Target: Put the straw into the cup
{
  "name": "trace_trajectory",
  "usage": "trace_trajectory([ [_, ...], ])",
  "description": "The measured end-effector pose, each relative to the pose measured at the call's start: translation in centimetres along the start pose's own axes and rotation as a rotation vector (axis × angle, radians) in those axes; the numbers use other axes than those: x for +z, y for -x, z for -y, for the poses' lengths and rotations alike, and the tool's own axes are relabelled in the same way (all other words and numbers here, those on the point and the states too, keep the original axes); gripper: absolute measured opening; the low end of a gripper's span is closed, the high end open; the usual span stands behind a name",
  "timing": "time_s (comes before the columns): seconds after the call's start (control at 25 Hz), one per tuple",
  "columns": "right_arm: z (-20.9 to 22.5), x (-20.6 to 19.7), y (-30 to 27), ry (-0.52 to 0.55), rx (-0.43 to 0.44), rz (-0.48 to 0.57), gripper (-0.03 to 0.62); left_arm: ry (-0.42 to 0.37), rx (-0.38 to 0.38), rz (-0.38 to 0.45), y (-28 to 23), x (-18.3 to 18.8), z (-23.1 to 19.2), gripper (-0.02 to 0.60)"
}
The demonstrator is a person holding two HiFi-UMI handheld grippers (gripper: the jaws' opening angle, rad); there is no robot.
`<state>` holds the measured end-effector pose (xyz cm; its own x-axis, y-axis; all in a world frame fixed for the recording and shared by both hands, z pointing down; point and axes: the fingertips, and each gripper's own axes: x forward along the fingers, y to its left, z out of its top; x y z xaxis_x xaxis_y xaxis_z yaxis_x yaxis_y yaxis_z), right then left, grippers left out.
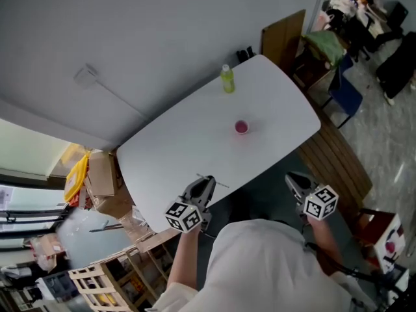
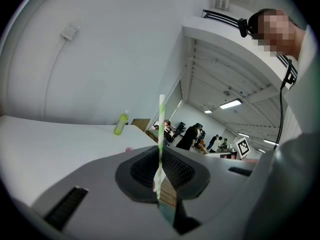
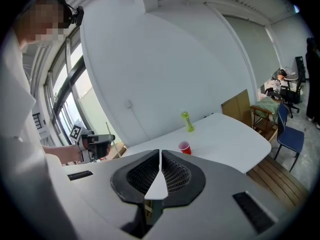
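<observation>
Left gripper [image 2: 161,170]: jaws clamped tight on the straw [image 2: 161,126], pads pinching it near its lower end
Straw: green-and-white striped, standing straight up out of the left jaws in the left gripper view; from the head view it is just a thin line across the jaw tips, right at the near edge of the table [image 1: 175,148]
Right gripper [image 3: 160,170]: jaws brought together with nothing between them, held off the table's near edge, over the dark floor
Cup [image 1: 241,127]: red, upright, mouth up, sitting on the table top around its middle; well apart from both grippers, and the straw is not yet in it
From the right gripper view: the cup shows just above the closed jaws, and the left gripper is off to the left in the person's hand
Bottle [image 1: 227,78]: green, upright, beyond the cup and close to the table's far edge by the wall
Table: white, with rounded corners, pushed up against a pale wall
Person [image 1: 273,265]: white top, seen from above, one gripper in each hand, each with its marker cube facing up
Around the table: a wooden board [image 1: 283,34] leaning at the wall beyond the far corner, a blue chair [image 1: 344,96] to the right, cardboard boxes [image 1: 101,174] to the left
</observation>
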<state>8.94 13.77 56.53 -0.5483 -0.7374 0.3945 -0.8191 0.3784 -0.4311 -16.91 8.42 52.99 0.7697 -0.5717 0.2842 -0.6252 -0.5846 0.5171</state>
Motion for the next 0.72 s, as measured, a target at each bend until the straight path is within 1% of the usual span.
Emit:
trace_trajectory([
  [0.16, 0.9, 0.4, -1.4, -0.031, -0.051, -0.008, 0.037, -0.015, -0.038, -0.021, -1.5, 1.3, -1.7, 0.021],
  [0.28, 1.3, 0.9, -2.4, -0.045, -0.077, 0.0, 0.037, -0.031, -0.069, -0.04, -2.5, 2.0, -2.7, 0.021],
  [0.44, 1.1, 1.4, -3.5, -0.045, -0.103, 0.003, 0.037, -0.033, -0.109, -0.062, -3.8, 2.6, -3.8, 0.021],
  [0.56, 1.1, 1.7, -4.0, -0.049, -0.127, 0.0, 0.037, -0.041, -0.132, -0.064, -4.9, 3.3, -4.1, 0.021],
  [0.72, 1.7, 2.1, -3.5, -0.058, -0.158, -0.005, 0.037, -0.038, -0.143, -0.048, -5.9, 4.3, -4.3, 0.021],
])
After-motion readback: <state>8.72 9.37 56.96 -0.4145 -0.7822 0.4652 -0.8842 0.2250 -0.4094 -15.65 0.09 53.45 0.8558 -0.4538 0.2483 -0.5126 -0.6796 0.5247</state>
